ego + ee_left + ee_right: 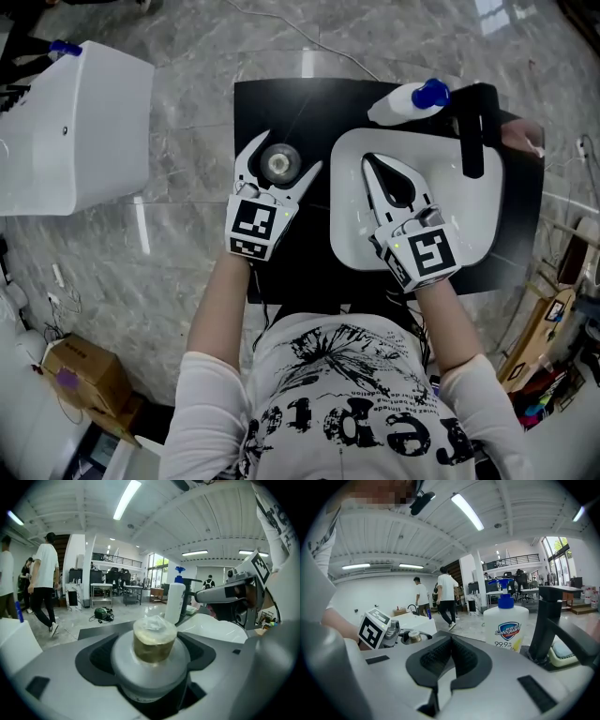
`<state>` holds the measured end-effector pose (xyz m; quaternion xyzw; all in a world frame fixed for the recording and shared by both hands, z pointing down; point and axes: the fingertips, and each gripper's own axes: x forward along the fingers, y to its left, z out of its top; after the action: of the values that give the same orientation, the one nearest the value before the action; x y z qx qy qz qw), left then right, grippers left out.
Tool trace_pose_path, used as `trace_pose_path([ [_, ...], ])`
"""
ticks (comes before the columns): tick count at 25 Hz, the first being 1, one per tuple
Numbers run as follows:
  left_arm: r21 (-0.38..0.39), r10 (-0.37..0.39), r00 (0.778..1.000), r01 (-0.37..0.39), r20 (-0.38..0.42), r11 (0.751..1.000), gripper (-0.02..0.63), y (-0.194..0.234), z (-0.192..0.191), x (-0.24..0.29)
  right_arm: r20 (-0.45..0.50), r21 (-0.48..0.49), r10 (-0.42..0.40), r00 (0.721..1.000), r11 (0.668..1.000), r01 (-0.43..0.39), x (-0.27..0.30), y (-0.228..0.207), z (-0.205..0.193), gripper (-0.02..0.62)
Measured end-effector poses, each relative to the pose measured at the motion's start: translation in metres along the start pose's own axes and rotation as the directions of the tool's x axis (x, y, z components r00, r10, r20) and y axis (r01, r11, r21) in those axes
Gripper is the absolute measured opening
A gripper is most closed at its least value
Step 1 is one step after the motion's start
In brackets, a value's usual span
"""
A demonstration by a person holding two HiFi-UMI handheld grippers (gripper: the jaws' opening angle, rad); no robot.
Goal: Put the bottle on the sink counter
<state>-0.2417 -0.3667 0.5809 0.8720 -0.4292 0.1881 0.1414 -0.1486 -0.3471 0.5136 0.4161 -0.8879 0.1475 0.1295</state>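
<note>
My left gripper [286, 155] is shut on a small bottle [278, 161], held upright over the left part of the black sink counter [281, 103]. In the left gripper view the bottle [153, 641] shows a pale body and a brownish neck under clear wrap, with the jaws close round it. My right gripper [380, 173] hangs over the white basin [487, 216], shut and holding nothing; its dark pads meet in the right gripper view [451, 641].
A white soap bottle with a blue pump [408, 101] stands at the back of the counter beside a black faucet [472, 131]. A white cabinet [70, 122] stands to the left. A cardboard box [84, 375] lies on the floor. People walk in the background.
</note>
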Motion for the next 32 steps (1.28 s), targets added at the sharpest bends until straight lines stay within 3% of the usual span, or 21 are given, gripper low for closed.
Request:
trace_pose_path([
  [5,0.016,0.045,0.998,-0.046,0.038,0.999,0.382,-0.005,0.014,-0.019,0.023,-0.016,0.015,1.000,1.000,-0.015,-0.012,0.015,0.009,0.016],
  [11,0.049,0.087,0.984,-0.096,0.157,0.994,0.377,-0.017,0.073,-0.067,0.062,-0.026,-0.004,0.998,1.000,0.006,-0.039,0.025,0.037,0.016],
  [18,0.003,0.080,0.961,-0.084,0.265,0.996,0.196,-0.039,0.129,-0.135,0.118,-0.056,-0.029,0.993,0.998,0.036,-0.081,0.037,0.076,0.016],
  [24,0.014,0.114,0.944,-0.125,0.310,0.992,0.047,-0.045,0.155,-0.180,0.193,-0.091,-0.031,0.981,0.995,0.050,-0.111,0.056,0.110,0.015],
  [32,0.043,0.045,0.933,-0.064,0.357,0.997,0.014,-0.074,0.181,-0.215,0.258,-0.146,-0.032,0.966,0.987,0.072,-0.146,0.068,0.140,0.015],
])
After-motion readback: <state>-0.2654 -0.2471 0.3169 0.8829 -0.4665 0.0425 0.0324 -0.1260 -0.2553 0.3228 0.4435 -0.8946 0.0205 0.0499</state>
